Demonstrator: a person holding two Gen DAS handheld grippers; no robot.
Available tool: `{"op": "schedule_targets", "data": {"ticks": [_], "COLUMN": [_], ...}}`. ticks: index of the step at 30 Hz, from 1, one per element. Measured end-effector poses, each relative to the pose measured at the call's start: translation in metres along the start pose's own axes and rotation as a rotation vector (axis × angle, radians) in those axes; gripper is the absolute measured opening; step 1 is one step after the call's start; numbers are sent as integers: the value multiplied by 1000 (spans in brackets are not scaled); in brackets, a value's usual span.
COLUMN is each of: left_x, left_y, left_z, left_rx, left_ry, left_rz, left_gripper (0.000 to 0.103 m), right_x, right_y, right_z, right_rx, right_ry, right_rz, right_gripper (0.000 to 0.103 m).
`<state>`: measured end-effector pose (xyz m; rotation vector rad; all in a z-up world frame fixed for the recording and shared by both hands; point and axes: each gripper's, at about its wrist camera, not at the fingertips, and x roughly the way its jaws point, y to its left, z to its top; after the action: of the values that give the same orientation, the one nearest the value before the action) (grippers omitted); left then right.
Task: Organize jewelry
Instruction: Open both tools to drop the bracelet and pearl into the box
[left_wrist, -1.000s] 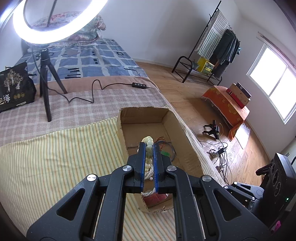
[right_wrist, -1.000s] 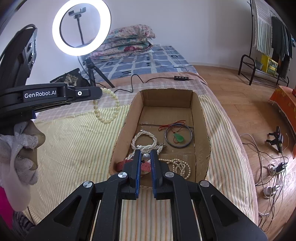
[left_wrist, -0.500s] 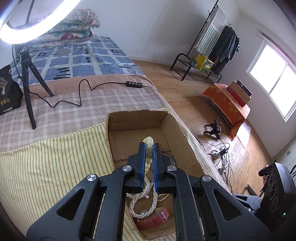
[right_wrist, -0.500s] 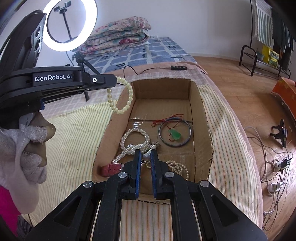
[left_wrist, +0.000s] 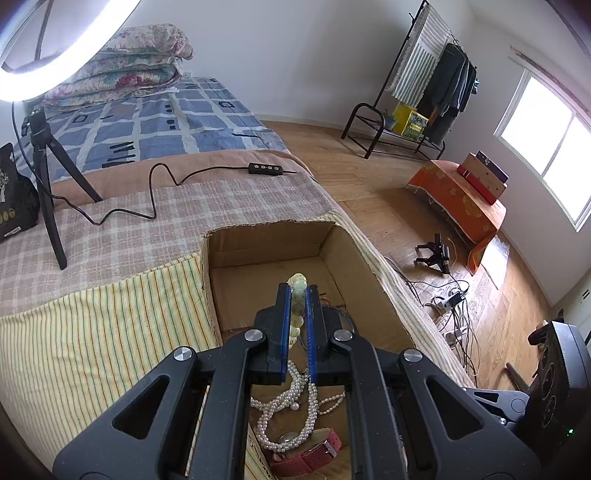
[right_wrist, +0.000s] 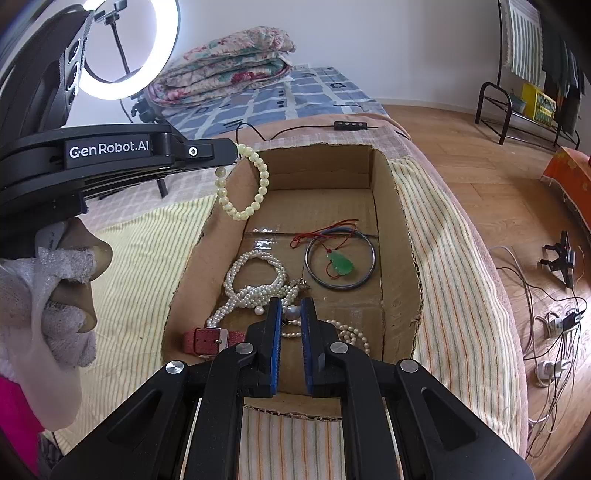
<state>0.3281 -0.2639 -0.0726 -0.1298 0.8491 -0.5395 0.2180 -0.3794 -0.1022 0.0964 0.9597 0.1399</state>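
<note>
Lit ring light on a tripod, upper left. Folded quilt against the white wall. Wooden floor on the right, clothes rack upper right, bright window at far right, tangled cables lower right.

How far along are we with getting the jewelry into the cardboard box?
Mostly done: white pearl strands, a dark metal bangle, a green pendant on red cord and a pink-strapped watch already lie in the cardboard box. In hand: the left gripper holds a pale bead bracelet above the box's left wall. Left: lower and release it. The right gripper carries nothing.
</note>
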Motion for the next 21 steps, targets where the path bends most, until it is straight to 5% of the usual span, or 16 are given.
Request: {"op": "schedule_targets", "data": {"ticks": [4, 10, 11, 14, 21], "left_x": [-1, -4, -4, -8, -20], "left_y": [-1, 0, 0, 1, 4], "left_z": [0, 2, 3, 3, 5], "left_rx": [0, 1, 1, -1, 3], "left_ry": [-11, -17, -18, -36, -53], "left_rz": [9, 15, 20, 32, 61], "left_gripper": [5, 6, 9, 43, 53], "right_x": [0, 1, 1, 1, -5], "right_y": [0, 2, 2, 6, 11], "right_z": [-1, -2, -2, -2, -2], "right_rx": [-4, -10, -14, -32, -50], "right_ry": [2, -4, -7, -15, -24], "right_rz": [-7, -17, -21, -39, -77], "right_gripper": [9, 42, 47, 56, 59]}}
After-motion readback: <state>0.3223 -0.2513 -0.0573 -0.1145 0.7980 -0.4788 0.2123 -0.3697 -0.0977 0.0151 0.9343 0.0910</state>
